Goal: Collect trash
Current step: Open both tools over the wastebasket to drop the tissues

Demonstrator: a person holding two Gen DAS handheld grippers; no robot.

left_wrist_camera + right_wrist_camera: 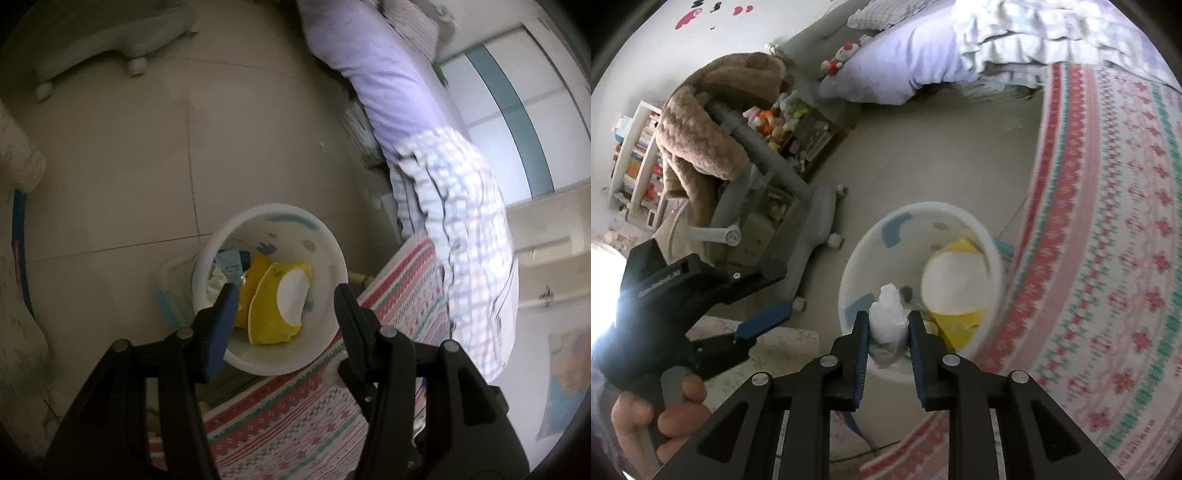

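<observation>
A white trash bin (332, 258) stands on the tiled floor beside the bed; it also shows in the right wrist view (995, 273). It holds a yellow wrapper with a white disc (277, 314) and blue-and-white scraps (231, 264). My left gripper (284, 299) is open and empty above the bin. It also shows in the right wrist view (775, 295), held in a hand. My right gripper (888, 325) is shut on a crumpled white tissue (886, 314) over the bin's near rim.
A bed with a red-and-green patterned cover (1108, 221) borders the bin. A lilac pillow (369, 74) and a checked blanket (461, 221) lie on it. A grey wheeled chair with a brown coat (701, 122) stands left, with a bookshelf (639, 155) behind.
</observation>
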